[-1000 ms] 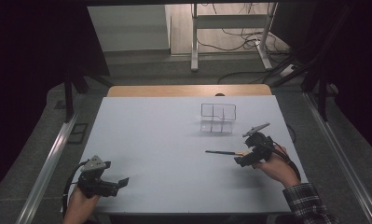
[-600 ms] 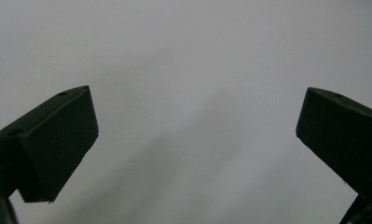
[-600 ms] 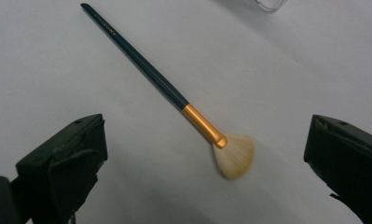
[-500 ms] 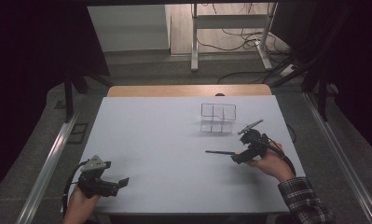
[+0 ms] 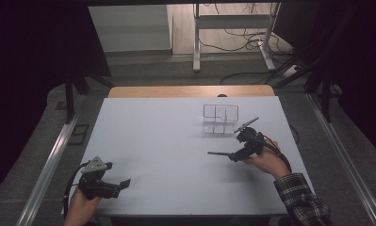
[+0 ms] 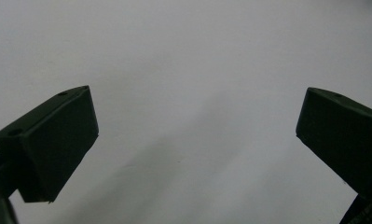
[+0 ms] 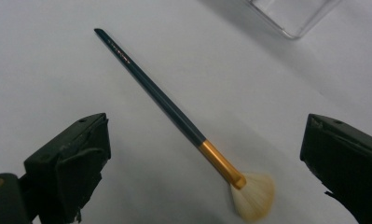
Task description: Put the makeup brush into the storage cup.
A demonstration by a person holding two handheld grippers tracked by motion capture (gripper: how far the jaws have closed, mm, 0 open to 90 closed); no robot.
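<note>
A fan brush [image 7: 183,123] is seen lying flat on the white table [image 5: 167,141], with a dark slim handle, a gold ferrule and pale bristles spread in a fan. In the right gripper view the brush lies between the two black jaws of the right gripper [image 7: 202,154], which are spread wide apart; neither jaw is in contact with the brush. The bristle end is positioned nearest the gripper body, and the handle tip is directed away from it.

In the high view the brush [image 5: 219,153] is located just in front of the clear compartmented organizer [image 5: 220,118], toward the person's side of it and slightly to its left. The right gripper [image 5: 246,141] is held by a hand in a plaid sleeve [image 5: 301,200], just beside the organizer's near right corner. A corner of the organizer [image 7: 291,14] is visible at the top edge of the right gripper view.

The left gripper [image 5: 111,186] is held well apart from the organizer, near the table's near left corner. Its jaws [image 6: 197,140] are spread wide over bare table surface, and nothing is held between them.
</note>
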